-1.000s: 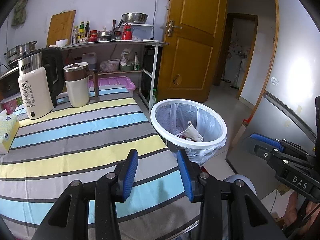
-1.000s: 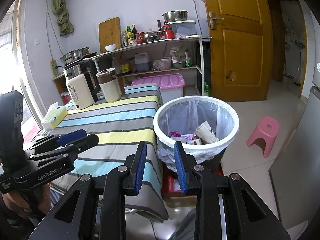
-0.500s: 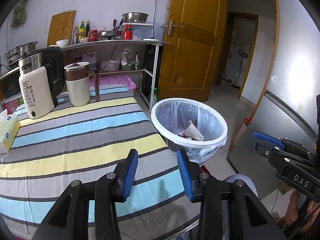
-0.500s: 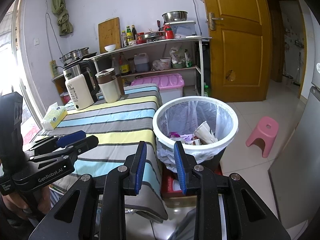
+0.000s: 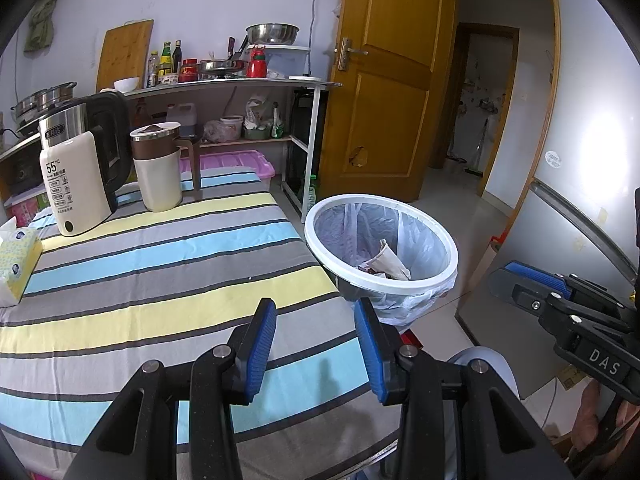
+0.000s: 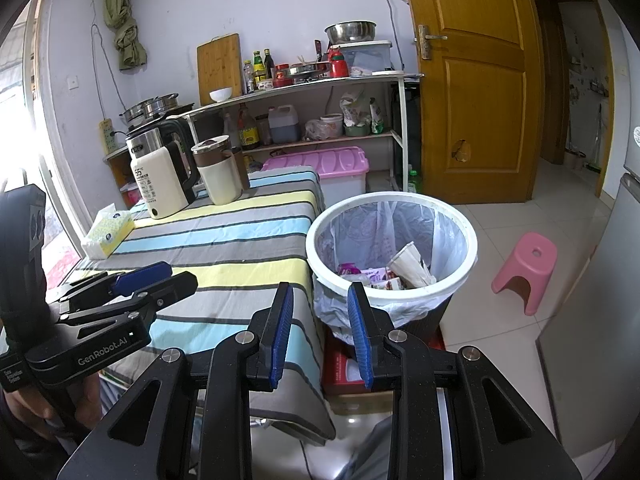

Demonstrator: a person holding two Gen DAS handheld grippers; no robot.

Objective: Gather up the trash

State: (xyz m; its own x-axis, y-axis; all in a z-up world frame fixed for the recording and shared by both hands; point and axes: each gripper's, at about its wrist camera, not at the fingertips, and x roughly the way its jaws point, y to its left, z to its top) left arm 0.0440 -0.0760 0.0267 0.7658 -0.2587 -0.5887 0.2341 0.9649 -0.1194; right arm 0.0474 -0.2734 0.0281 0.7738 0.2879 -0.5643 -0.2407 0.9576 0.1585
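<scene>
Left gripper (image 5: 315,322) hangs over the near edge of the striped tablecloth (image 5: 152,264), blue pads parted wide, nothing between them. Right gripper (image 6: 320,318) — jaws also apart and empty — sits over the table corner, just beside the trash bin (image 6: 320,256). Bin stands off the table's right end, white-rimmed, lined with a clear bag; crumpled paper (image 6: 412,270) and wrappers (image 6: 370,276) lie inside. Farther back on the cloth: kettle (image 5: 76,176), lidded jug (image 5: 157,168), tissue box (image 5: 16,258).
</scene>
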